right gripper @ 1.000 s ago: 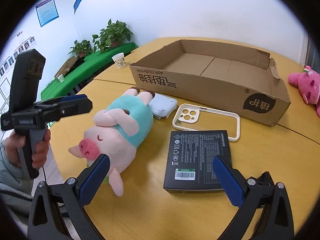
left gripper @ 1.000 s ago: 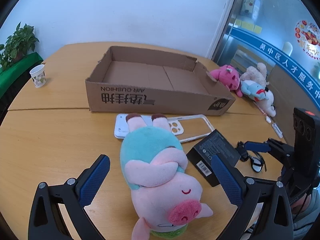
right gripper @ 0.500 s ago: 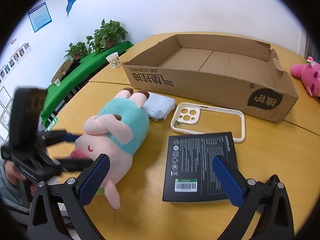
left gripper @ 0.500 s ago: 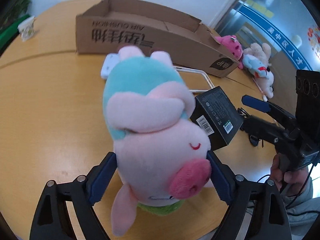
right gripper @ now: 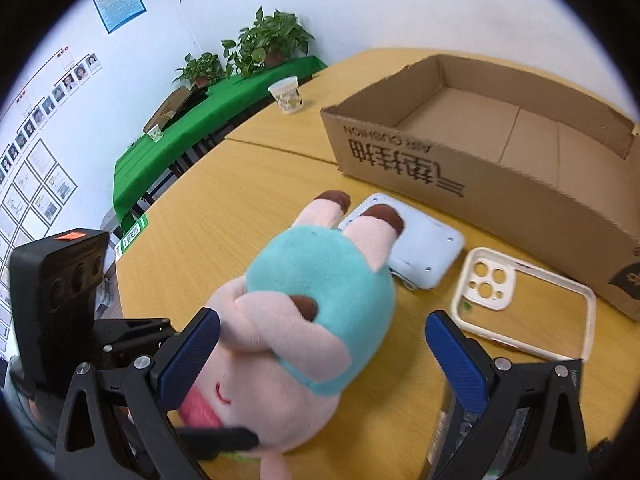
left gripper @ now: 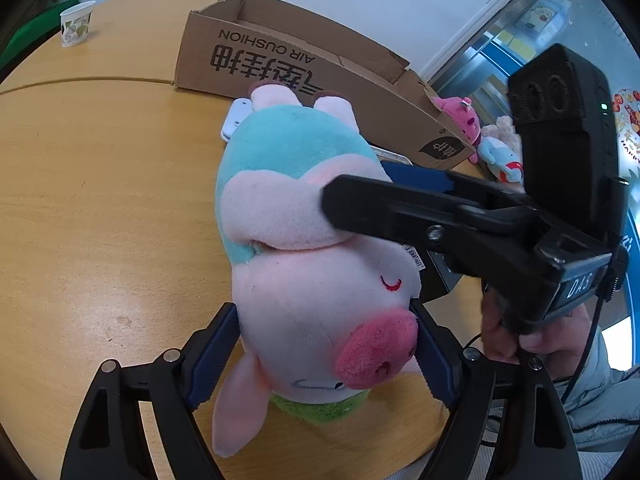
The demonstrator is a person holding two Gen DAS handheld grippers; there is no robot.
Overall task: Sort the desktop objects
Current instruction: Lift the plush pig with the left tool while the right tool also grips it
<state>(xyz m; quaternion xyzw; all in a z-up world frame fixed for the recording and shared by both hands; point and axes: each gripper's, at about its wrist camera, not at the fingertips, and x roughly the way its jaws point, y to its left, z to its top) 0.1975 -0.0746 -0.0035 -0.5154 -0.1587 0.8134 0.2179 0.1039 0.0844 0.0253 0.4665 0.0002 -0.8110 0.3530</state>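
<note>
A pink plush pig in a teal shirt (left gripper: 304, 216) lies on the wooden table, head toward me. My left gripper (left gripper: 326, 354) is shut on the pig's head, blue pads pressed to both sides. My right gripper (right gripper: 324, 350) is open and straddles the pig's body (right gripper: 316, 304) from the side; in the left wrist view one of its fingers (left gripper: 384, 204) crosses over the pig. The open cardboard box (right gripper: 500, 160) stands behind, empty inside.
A pale blue device (right gripper: 424, 250) lies under the pig's feet, a cream phone case (right gripper: 524, 300) beside it. A black box (left gripper: 438, 276) lies mostly hidden behind the pig. A paper cup (left gripper: 76, 24) stands far left. Plush toys (left gripper: 480, 136) lie beyond the cardboard box.
My left gripper has closed on the pig's head. My right gripper has swung left from over the black box and now straddles the pig's body.
</note>
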